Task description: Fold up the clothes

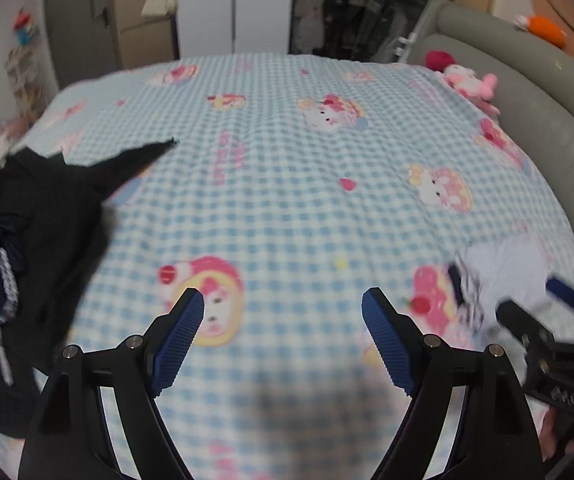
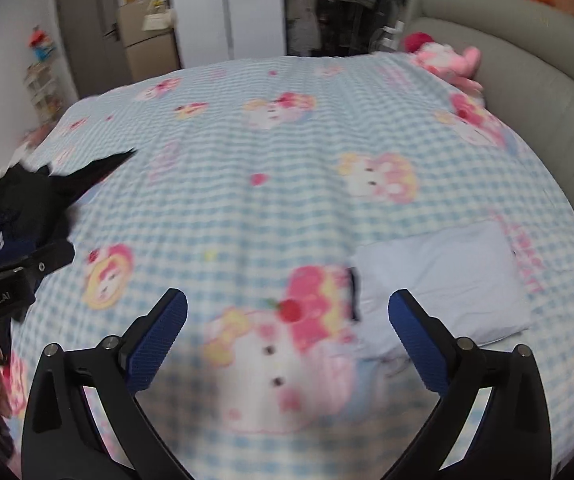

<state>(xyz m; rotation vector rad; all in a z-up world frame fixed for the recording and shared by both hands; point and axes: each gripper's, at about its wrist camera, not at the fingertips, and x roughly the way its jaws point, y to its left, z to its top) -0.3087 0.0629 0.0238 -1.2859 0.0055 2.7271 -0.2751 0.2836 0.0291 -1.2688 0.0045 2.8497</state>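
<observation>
A: Quick pass. What room do you have on the bed?

B: The blue checked bedsheet (image 1: 287,168) is bare across its middle. Your edges: the grey headboard (image 1: 547,92) curves along the right side, and the far edge of the sheet meets the white wardrobe doors (image 1: 235,4). A pink plush toy (image 1: 469,80) sits at the far right corner, beside the headboard.

A: Where are the clothes?

B: The dark pile of clothes (image 1: 35,240) is heaped at the left edge – one black pointed flap sticks out toward the centre. The folded pale blue garment (image 2: 443,284) lies flat on the right side, near the headboard, well apart from the pile.

A: Your left gripper?

B: The left gripper (image 1: 283,320) is spread wide, holding nothing and touching nothing – only sheet shows between its blue pads (image 1: 183,332).

A: And the right?

B: The right gripper (image 2: 287,324) is spread wide too, and holds nothing. Its right finger overlaps the near edge of the folded garment in its own view; with the blur, contact can't be told.
</observation>
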